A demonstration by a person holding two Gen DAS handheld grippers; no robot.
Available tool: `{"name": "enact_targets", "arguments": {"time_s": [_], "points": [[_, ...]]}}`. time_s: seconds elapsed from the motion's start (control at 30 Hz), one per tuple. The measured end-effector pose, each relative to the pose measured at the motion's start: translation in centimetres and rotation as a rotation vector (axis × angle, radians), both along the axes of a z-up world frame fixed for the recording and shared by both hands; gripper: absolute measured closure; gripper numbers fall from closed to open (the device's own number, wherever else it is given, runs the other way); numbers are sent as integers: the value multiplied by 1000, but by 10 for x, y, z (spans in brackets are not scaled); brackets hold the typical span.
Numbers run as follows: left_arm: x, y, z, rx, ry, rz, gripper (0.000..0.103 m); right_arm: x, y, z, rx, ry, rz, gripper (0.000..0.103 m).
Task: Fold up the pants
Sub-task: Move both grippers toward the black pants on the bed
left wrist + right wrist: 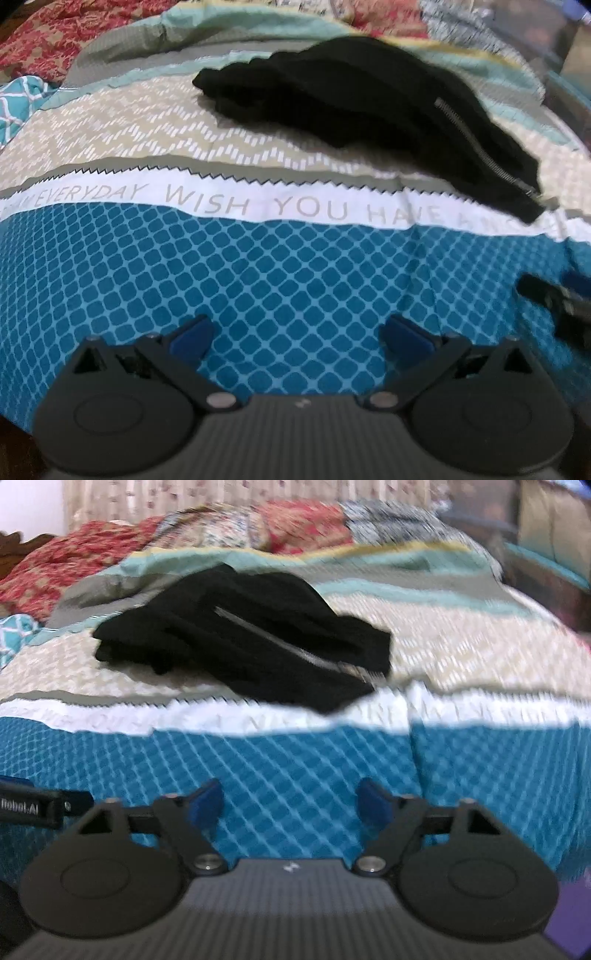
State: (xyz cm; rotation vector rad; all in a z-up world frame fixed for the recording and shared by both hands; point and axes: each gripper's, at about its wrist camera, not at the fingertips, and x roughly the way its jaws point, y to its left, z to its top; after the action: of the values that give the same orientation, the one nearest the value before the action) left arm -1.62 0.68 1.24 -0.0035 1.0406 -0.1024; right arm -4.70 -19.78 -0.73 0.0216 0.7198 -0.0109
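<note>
Black pants (pixel 354 107) lie bunched in a heap on the bedspread (pixel 258 266), with a silver zipper (pixel 476 144) running along them. They also show in the right wrist view (pixel 243 638), zipper (pixel 277 638) facing up. My left gripper (pixel 299 332) is open and empty, well short of the pants over the blue patterned band. My right gripper (pixel 291 805) is open and empty, also short of the pants. The right gripper's tip shows at the right edge of the left wrist view (pixel 554 295). The left gripper's side shows at the left edge of the right wrist view (pixel 40 806).
The bedspread has a white band with grey lettering (pixel 258 206) and a beige zigzag band (pixel 147 125). Red floral bedding (pixel 55 37) is piled at the back left. Dark furniture (pixel 546 554) stands past the bed's right edge.
</note>
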Motion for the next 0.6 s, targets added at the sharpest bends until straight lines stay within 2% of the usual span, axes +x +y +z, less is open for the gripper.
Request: {"name": "enact_targets", "arguments": {"time_s": [0.07,0.13,0.17,0.23,0.3,0.33,0.37,0.4,0.43,0.47,0.53,0.57,0.6], "points": [[-1,7,5,-15,7,-21,0,10,2,11,-11,-41,26,36],[3,14,6,-23,49,-23,0,22,5,20,-25,-80,53,36],[6,28,9,-61,67,-3,0,35,8,26,-42,-96,83,36],[8,38,13,-77,49,9,1,56,14,31,-74,-117,120,35],[8,51,22,-90,-20,18,3,83,22,35,-106,-126,153,28],[7,56,25,-116,-40,23,4,95,26,35,-110,-128,170,24],[7,71,29,-176,-41,37,5,107,31,35,-114,-126,188,21],[-1,73,31,-193,-76,41,6,114,36,36,-118,-125,200,21],[-1,75,31,-178,-87,51,7,121,42,37,-121,-126,217,21],[1,84,31,-197,-96,76,7,131,48,38,-123,-128,237,20],[-2,96,34,-261,-122,102,7,132,62,40,-141,-153,266,18],[-4,106,39,-329,-164,126,7,135,69,40,-161,-159,283,17],[-4,112,41,-356,-188,133,7,139,74,39,-180,-160,299,17]]}}
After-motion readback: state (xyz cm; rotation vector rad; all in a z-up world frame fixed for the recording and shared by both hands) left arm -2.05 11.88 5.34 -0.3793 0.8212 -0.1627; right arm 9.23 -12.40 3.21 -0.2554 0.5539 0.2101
